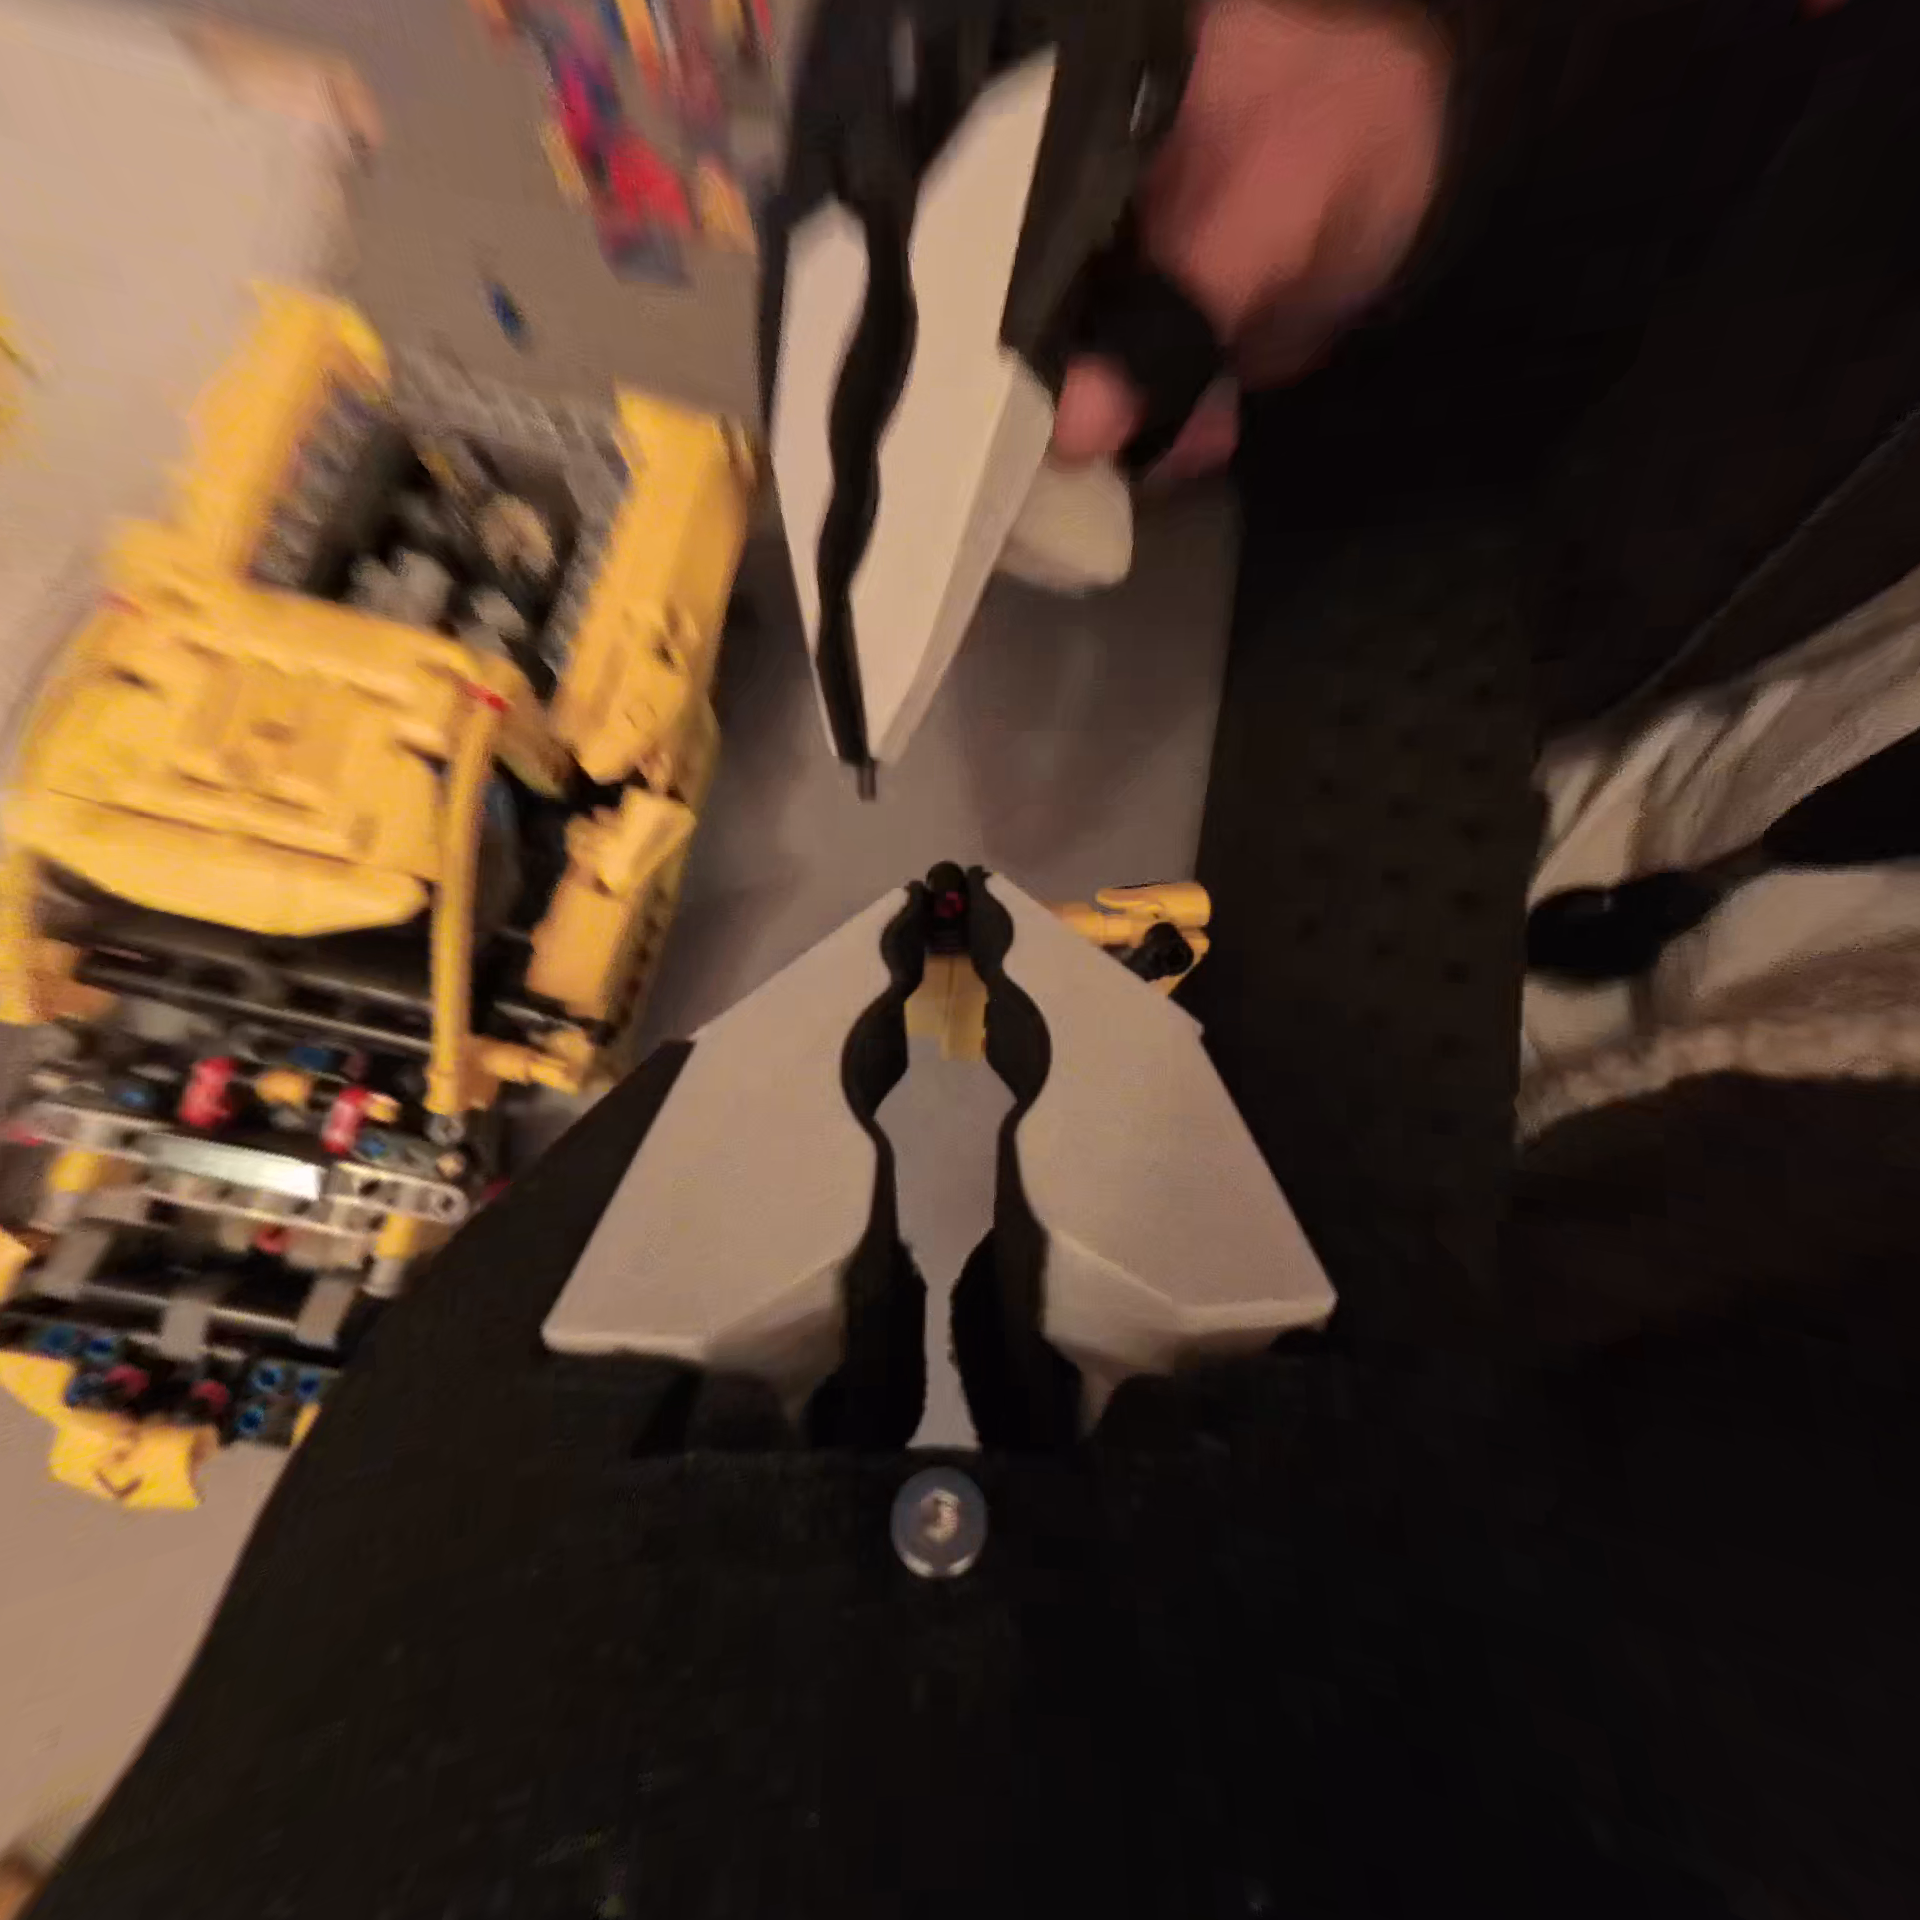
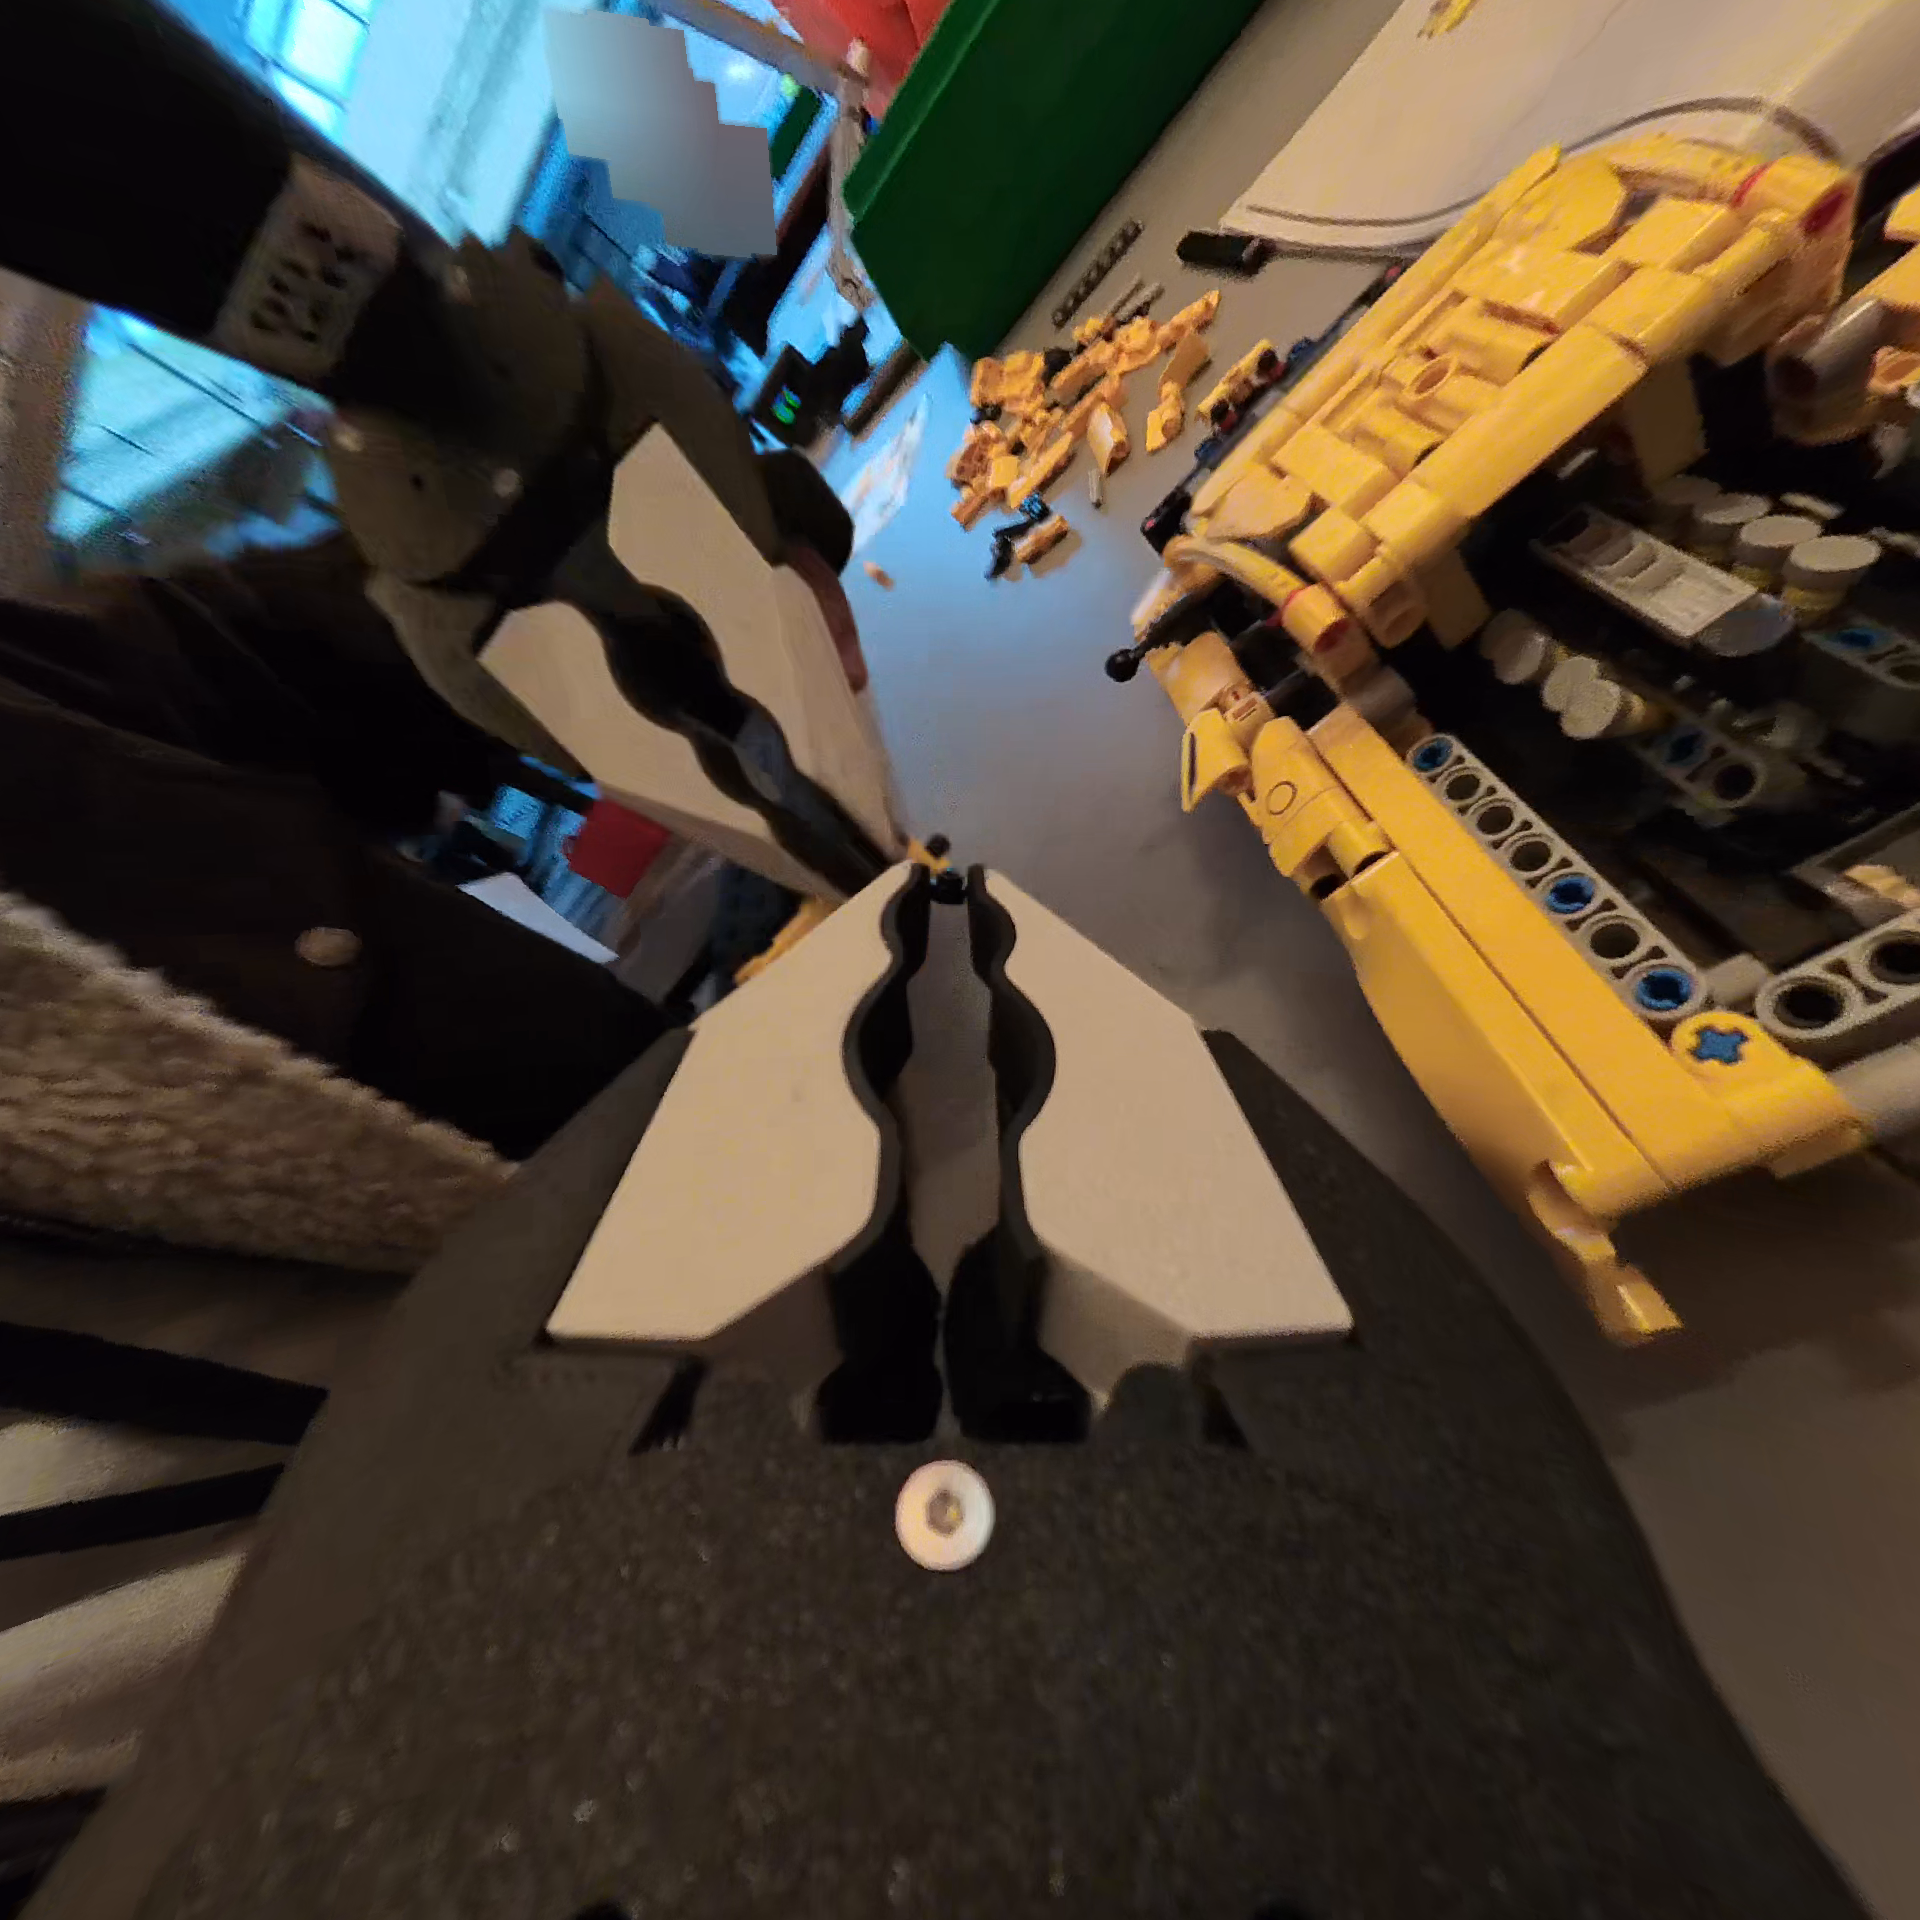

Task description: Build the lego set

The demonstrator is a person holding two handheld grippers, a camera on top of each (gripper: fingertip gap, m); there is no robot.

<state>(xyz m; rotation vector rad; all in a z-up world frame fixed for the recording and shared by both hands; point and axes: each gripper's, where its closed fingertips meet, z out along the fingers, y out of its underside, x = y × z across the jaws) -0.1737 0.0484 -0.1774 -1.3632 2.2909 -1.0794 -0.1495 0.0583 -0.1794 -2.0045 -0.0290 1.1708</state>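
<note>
A large yellow lego vehicle [image 1: 312,810] stands on the grey table, left of both grippers; in the right wrist view it [image 2: 1507,623] is on the right. My left gripper [image 1: 945,894] is shut on a small yellow piece [image 1: 951,1013] with a black pin at its tip. My right gripper [image 2: 945,883] is shut on a small black pin [image 2: 945,886]. In the left wrist view the right gripper [image 1: 862,774] comes down from above, its tip just short of the left gripper's tip. In the right wrist view the left gripper [image 2: 902,850] comes in from the upper left, its tip almost meeting mine.
A heap of loose yellow pieces [image 2: 1091,416] lies farther back on the table [image 2: 987,675]. A green box [image 2: 1018,135] and a white sheet [image 2: 1558,104] lie behind it. A hand [image 1: 1299,177] holds the right gripper. Dark clothing fills the right of the left wrist view. My left and right fingertips are right by each other.
</note>
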